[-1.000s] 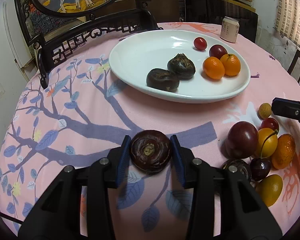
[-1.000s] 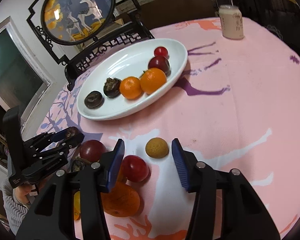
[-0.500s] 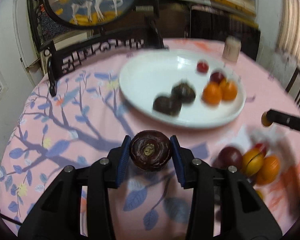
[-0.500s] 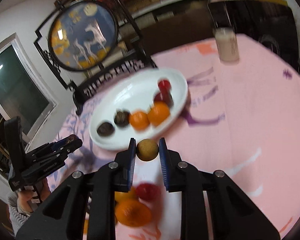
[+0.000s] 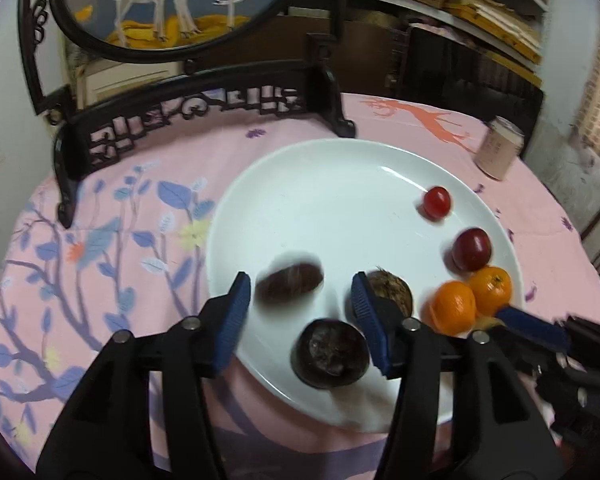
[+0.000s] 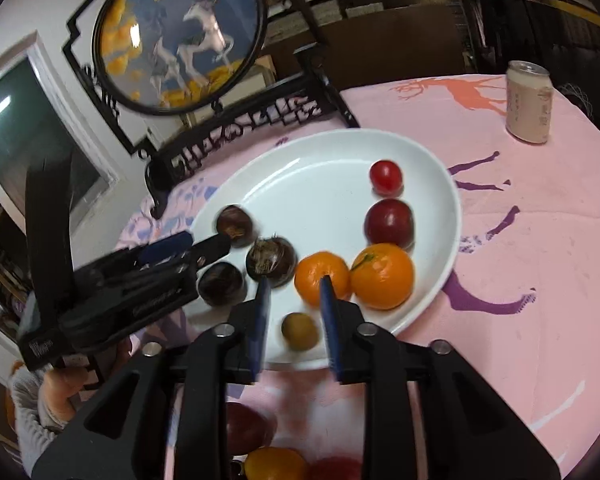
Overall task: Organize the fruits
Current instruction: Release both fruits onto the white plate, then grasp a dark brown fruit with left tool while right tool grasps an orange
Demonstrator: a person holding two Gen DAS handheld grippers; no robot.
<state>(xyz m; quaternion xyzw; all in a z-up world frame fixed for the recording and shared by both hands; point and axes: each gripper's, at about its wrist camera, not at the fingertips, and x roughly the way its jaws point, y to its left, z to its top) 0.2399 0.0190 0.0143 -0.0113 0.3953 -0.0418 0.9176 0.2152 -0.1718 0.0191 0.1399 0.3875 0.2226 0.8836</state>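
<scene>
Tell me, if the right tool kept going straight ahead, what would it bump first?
Probably the small tan fruit lying on the white plate between the right tool's open, just-widened pads. Beyond it sits the nearer orange. Depth is hard to judge here.

Open left tool (image 5: pixel 300 312) above white plate (image 5: pixel 320 184)

Both wrist views (close, downward) over plate (image 5: pixel 284 184)

Black grippers (image 5: pixel 300 312), blue-padded jaws, grey sleeve (image 6: pixel 28 408)
</scene>
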